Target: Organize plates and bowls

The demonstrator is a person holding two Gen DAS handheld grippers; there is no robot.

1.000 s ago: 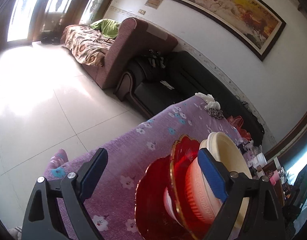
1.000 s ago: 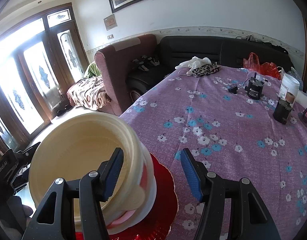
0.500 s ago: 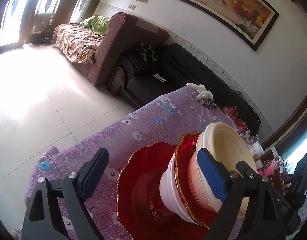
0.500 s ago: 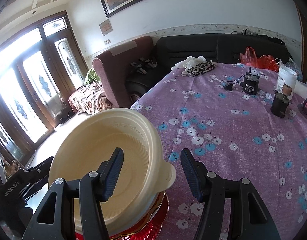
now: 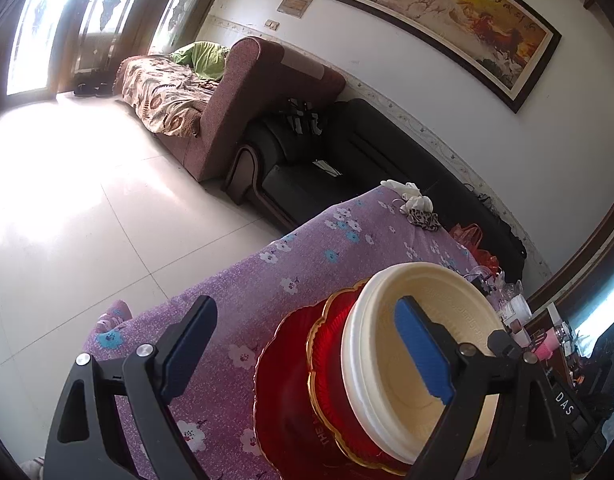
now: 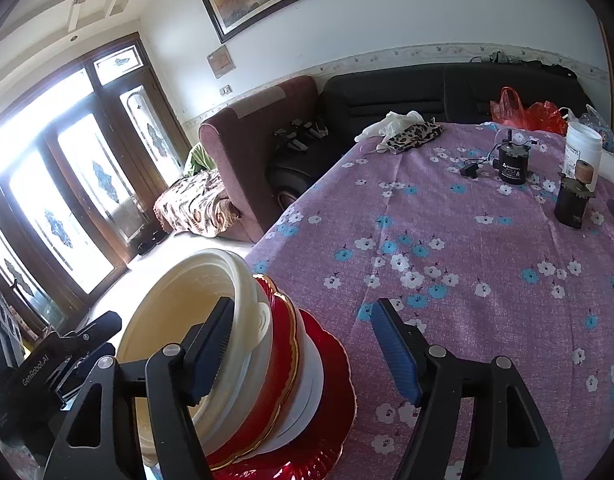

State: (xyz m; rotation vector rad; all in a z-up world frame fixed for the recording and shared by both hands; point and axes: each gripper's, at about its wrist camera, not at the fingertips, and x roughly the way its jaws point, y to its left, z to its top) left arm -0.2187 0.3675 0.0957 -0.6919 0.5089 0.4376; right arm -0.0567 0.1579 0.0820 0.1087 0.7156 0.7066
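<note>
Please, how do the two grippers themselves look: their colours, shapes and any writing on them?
Both the left gripper and the right gripper are black plastic frames with triangular cut-outs and silver screws. Each has two flat fingers faced with ribbed blue pads. White "GenRobot.AI" lettering shows on the left one in the right wrist view, "DAS" on the other. No cables are visible.

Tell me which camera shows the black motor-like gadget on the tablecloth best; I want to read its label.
The right wrist view: the black gadget stands in plain sight at the tablecloth's far end, label facing the camera though too small to read. In the left wrist view I cannot make it out among the far clutter.
</note>
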